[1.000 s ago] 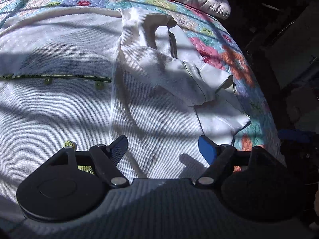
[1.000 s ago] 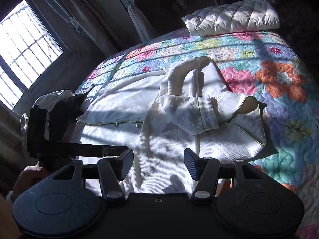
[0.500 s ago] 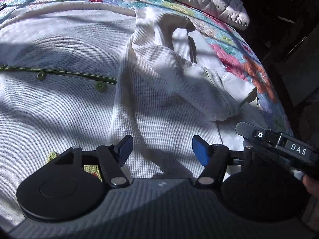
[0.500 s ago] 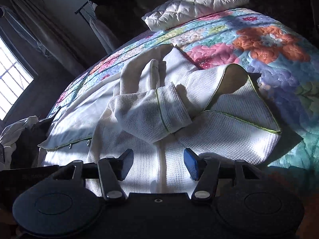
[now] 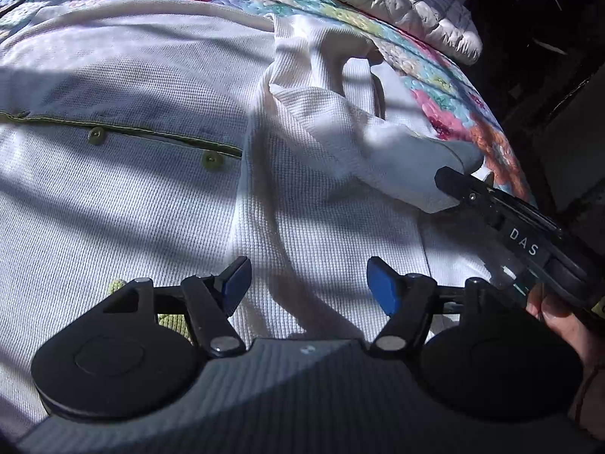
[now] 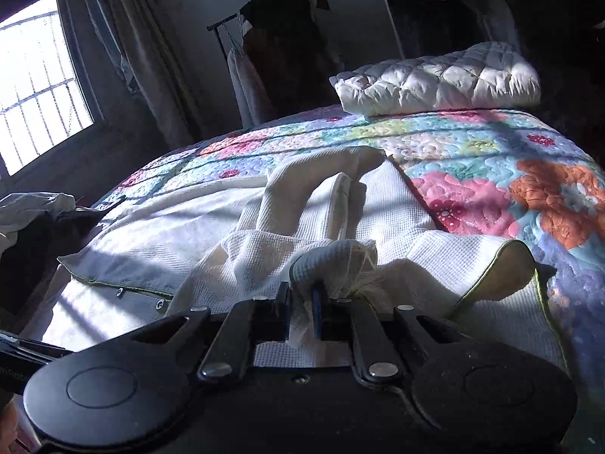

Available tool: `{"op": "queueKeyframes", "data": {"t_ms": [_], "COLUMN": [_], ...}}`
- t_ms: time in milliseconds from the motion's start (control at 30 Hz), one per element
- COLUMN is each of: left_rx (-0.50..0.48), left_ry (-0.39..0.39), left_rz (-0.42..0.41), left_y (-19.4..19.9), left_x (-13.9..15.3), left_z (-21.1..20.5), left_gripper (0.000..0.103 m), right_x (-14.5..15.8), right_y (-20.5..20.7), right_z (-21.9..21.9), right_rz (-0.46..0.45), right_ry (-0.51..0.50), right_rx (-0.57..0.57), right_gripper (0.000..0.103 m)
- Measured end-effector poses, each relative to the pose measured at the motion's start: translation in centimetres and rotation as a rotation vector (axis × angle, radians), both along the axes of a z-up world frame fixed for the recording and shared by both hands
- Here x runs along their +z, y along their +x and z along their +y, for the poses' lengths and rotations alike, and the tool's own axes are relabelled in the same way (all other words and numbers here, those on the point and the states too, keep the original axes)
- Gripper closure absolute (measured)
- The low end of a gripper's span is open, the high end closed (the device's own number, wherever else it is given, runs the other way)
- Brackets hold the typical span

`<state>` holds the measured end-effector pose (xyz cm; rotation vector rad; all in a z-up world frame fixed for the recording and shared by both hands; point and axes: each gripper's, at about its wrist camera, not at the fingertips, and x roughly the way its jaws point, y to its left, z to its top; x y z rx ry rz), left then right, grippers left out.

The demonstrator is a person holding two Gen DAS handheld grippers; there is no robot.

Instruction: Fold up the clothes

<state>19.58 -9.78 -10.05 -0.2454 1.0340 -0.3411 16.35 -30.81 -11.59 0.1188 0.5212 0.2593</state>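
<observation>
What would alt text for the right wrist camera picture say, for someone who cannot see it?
The right gripper has just closed its jaws on the bunched cuff of a white waffle-knit sleeve, part of a white garment spread on a floral quilt. A white quilted pillow lies at the bed's far end, and a barred window glows at left.
</observation>
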Motion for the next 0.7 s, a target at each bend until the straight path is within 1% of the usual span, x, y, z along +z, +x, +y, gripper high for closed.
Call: {"op": "queueKeyframes", "data": {"t_ms": [67, 100, 167, 267, 333, 400, 467, 533, 567, 600, 633, 700], "left_rx": [0.010, 0.011, 0.028, 0.072, 0.084, 0.072, 0.061, 0.061, 0.064, 0.068, 0.073, 0.079], "left_ry": [-0.029, -0.015, 0.016, -0.045, -0.077, -0.051, -0.045, -0.065, -0.069, -0.070, -0.068, -0.071], "left_rz": [0.019, 0.020, 0.022, 0.051, 0.066, 0.048, 0.039, 0.038, 0.038, 0.037, 0.037, 0.044], "left_y": [0.0, -0.2, -0.4, -0.4, -0.4, -0.3, -0.1, 0.2, 0.3, 0.5, 0.5, 0.5], "left_x": [0.0, -0.1, -0.5, -0.9, -1.2, -1.0, -0.9, -0.9, -1.0, -1.1, -1.2, -1.3], "left_z": [0.8, 1.0, 1.6, 2.8, 3.1, 2.7, 2.3, 2.0, 2.0, 1.9, 1.9, 1.9], "left_gripper": [0.034, 0.034, 0.034, 0.034, 0.034, 0.034, 0.034, 0.034, 0.034, 0.034, 0.034, 0.034], "right_x": [1.7, 2.2, 2.2, 0.1, -1.5, -2.2, -2.3, -2.1, -2.0, -1.8, -1.8, -1.9], "right_y": [-2.3, -3.3, -4.1, -4.1, -4.3, -4.6, -4.7, -4.6, -4.6, -4.6, -4.4, -3.7], "right_z": [2.4, 3.5, 4.8, 5.7, 6.2, 6.2, 5.6, 4.4, 3.7, 2.8, 1.8, 0.2], "right_rz": [-0.102, -0.127, -0.077, 0.065, 0.119, 0.152, 0.183, 0.207, 0.218, 0.220, 0.218, 0.223], "right_ry": [-0.197, -0.277, -0.317, -0.336, -0.373, -0.375, -0.321, -0.225, -0.174, -0.107, -0.033, 0.132], "right_rx": [0.189, 0.270, 0.365, 0.468, 0.484, 0.477, 0.433, 0.354, 0.313, 0.262, 0.218, 0.177], "right_gripper": [0.089, 0.090, 0.090, 0.091, 0.091, 0.091, 0.090, 0.078, 0.063, 0.047, 0.044, 0.042]}}
